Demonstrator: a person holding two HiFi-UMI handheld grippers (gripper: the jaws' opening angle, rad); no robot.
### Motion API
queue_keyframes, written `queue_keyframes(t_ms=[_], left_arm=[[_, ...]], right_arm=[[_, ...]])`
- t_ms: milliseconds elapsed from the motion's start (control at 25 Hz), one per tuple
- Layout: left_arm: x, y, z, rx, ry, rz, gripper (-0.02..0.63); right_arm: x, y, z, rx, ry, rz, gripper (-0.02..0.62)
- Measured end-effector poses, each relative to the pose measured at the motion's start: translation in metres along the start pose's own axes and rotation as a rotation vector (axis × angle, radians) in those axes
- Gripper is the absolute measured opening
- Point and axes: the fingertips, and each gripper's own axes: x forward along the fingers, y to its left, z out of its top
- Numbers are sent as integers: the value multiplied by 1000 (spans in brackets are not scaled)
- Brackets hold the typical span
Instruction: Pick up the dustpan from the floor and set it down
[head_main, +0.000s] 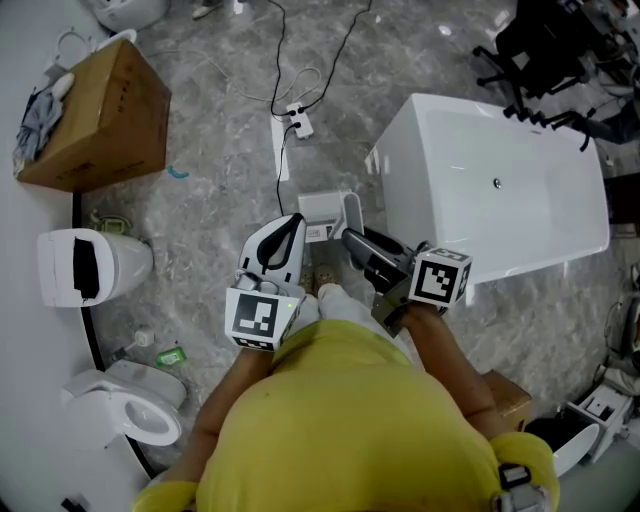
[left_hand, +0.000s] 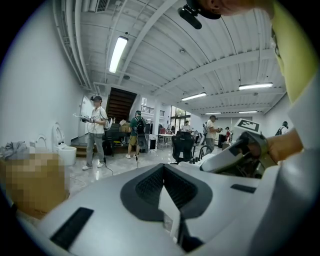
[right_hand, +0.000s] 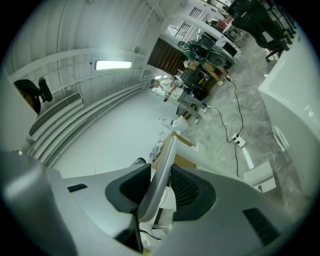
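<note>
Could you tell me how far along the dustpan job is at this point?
Done: the right gripper is shut on the dustpan's handle, and the pan seems to hang clear of the floor. In hand: holding it up. Left: setting it down and letting go.

No legible text in any view.
The two marker cubes (head_main: 262, 318) (head_main: 441, 277) carry only black-and-white square patterns, no letters or numbers.

A cardboard box (head_main: 95, 115) sits at upper left and a white bathtub (head_main: 500, 190) at upper right. A power strip (head_main: 298, 123) with cables lies at top centre on the grey floor (head_main: 220, 170). A white fixture (head_main: 95, 265) stands at the left edge, a toilet (head_main: 145, 412) at lower left.
</note>
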Motion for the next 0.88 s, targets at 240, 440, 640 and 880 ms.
queue_keyframes(t_ms=[240, 440, 640, 880], left_arm=[[3, -1, 3, 2, -2, 8, -2], [6, -1, 5, 1, -2, 13, -2], [8, 3, 4, -2, 1, 22, -2], [9, 4, 2, -5, 7, 33, -2]], right_arm=[[-6, 16, 19, 4, -40, 33, 137], [-9, 26, 35, -4, -57, 57, 141], [-5, 24, 42, -2, -63, 61, 143], [3, 1, 41, -12, -42, 31, 141]])
